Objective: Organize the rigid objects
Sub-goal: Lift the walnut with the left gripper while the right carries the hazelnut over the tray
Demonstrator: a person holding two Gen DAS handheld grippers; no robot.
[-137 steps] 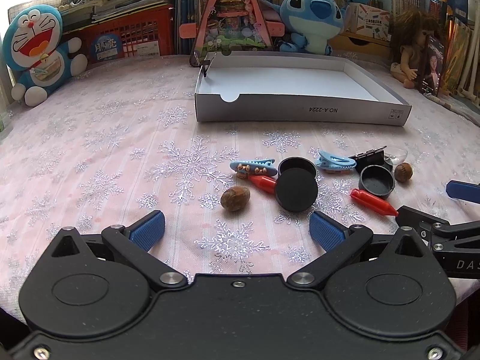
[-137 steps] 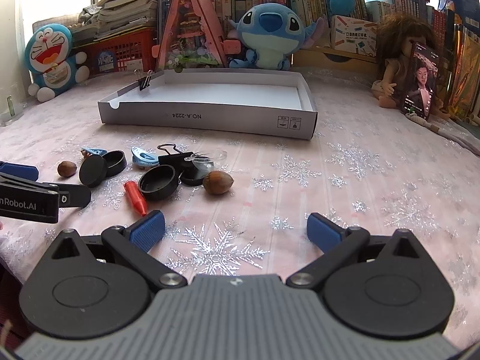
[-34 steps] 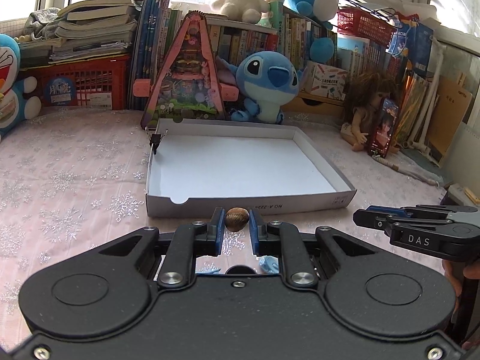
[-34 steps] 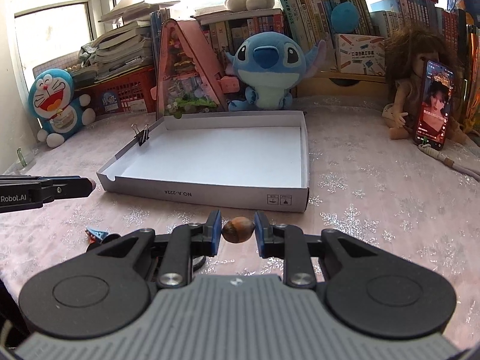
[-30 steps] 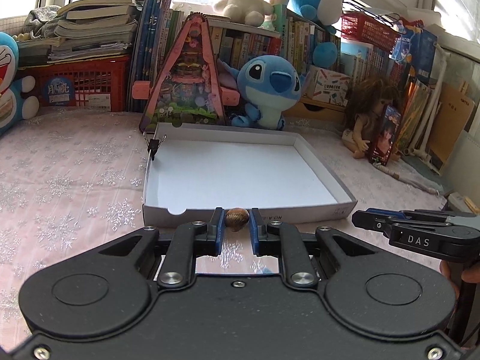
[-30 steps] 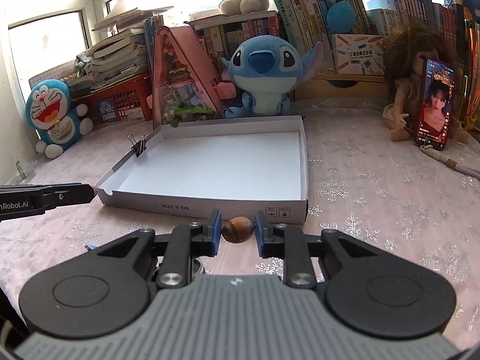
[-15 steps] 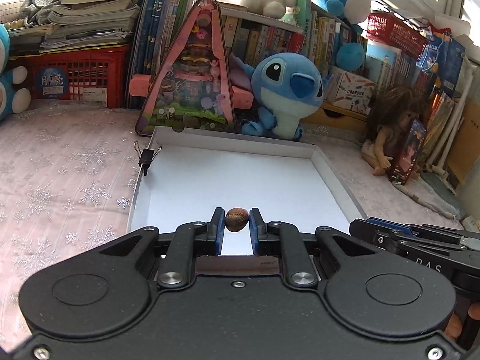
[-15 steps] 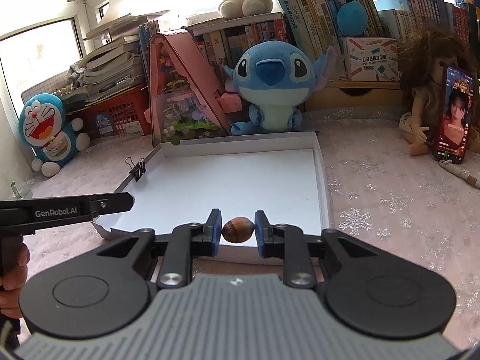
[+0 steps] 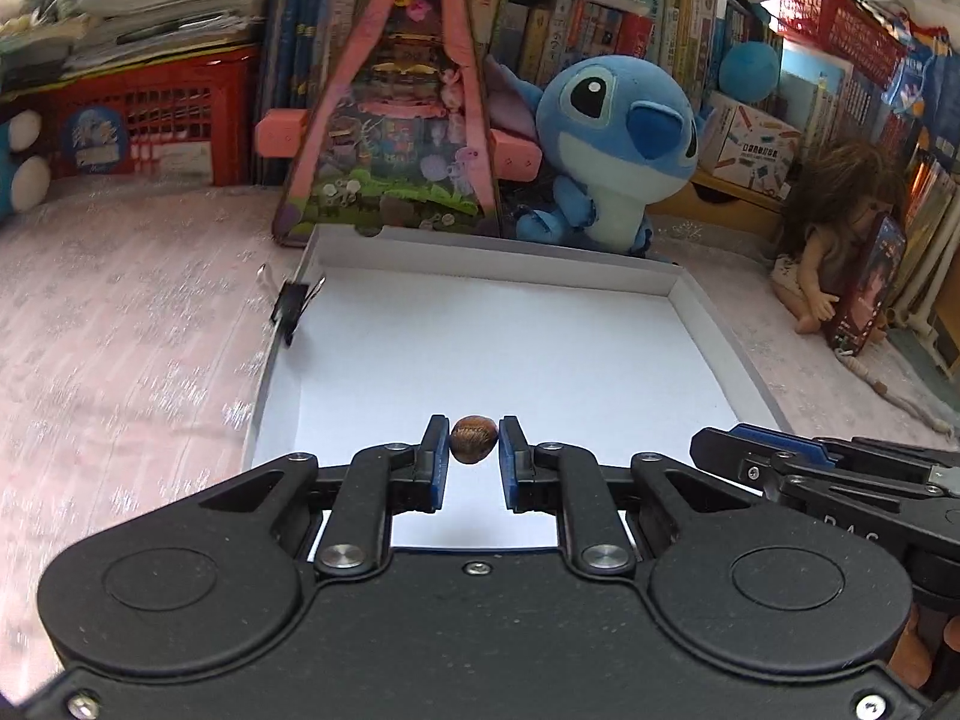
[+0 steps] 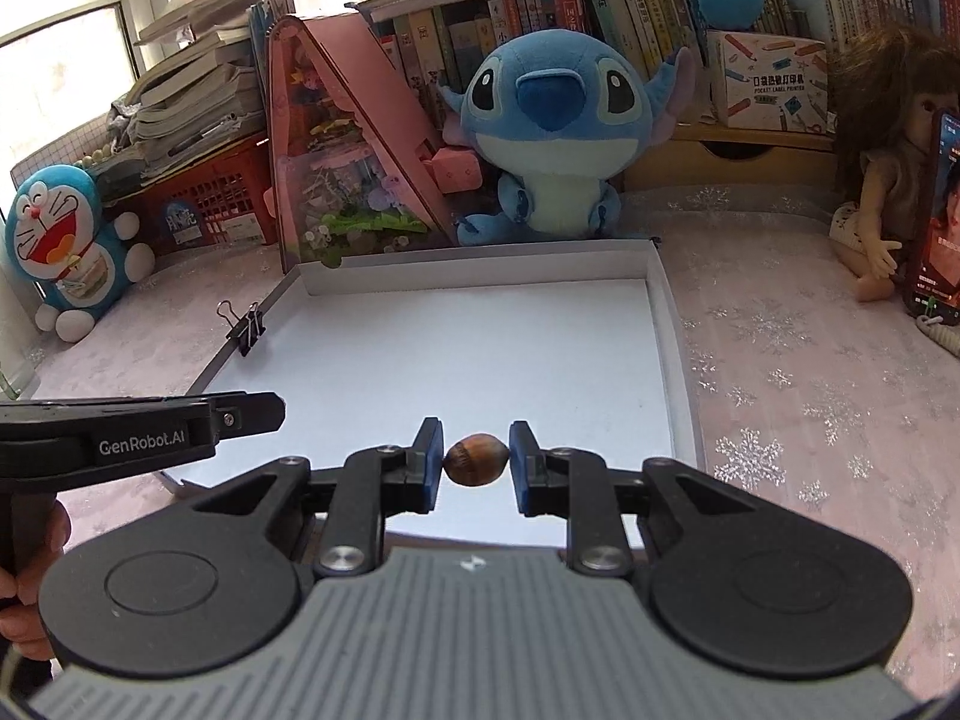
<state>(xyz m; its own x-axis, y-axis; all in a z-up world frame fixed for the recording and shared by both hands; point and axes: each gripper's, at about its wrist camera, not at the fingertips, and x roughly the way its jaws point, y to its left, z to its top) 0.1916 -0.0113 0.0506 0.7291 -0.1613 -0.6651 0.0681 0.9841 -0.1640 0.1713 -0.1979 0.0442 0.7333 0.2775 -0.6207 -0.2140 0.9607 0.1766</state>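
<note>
My left gripper [image 9: 474, 447] is shut on a small brown walnut [image 9: 474, 439], held above the near part of the white cardboard box lid [image 9: 492, 354]. My right gripper [image 10: 477, 459] is shut on a smooth brown nut [image 10: 477, 459], also over the lid's [image 10: 456, 354] near edge. Each gripper shows in the other's view: the right one [image 9: 828, 468] at the lower right, the left one [image 10: 144, 429] at the left, held by a hand [image 10: 27, 594]. The lid's floor is bare and white.
A black binder clip [image 9: 292, 306] [image 10: 246, 324] grips the lid's left wall. Behind the lid stand a pink triangular dollhouse [image 9: 390, 120], a blue plush toy [image 10: 549, 126] and bookshelves. A doll [image 9: 840, 240] with a phone [image 10: 936, 222] sits at the right. Pink snowflake cloth [image 9: 120, 324] covers the table.
Both grippers have moved forward from before the lid's front wall to above its floor, each still gripping its nut. The small items on the cloth have dropped out of view.
</note>
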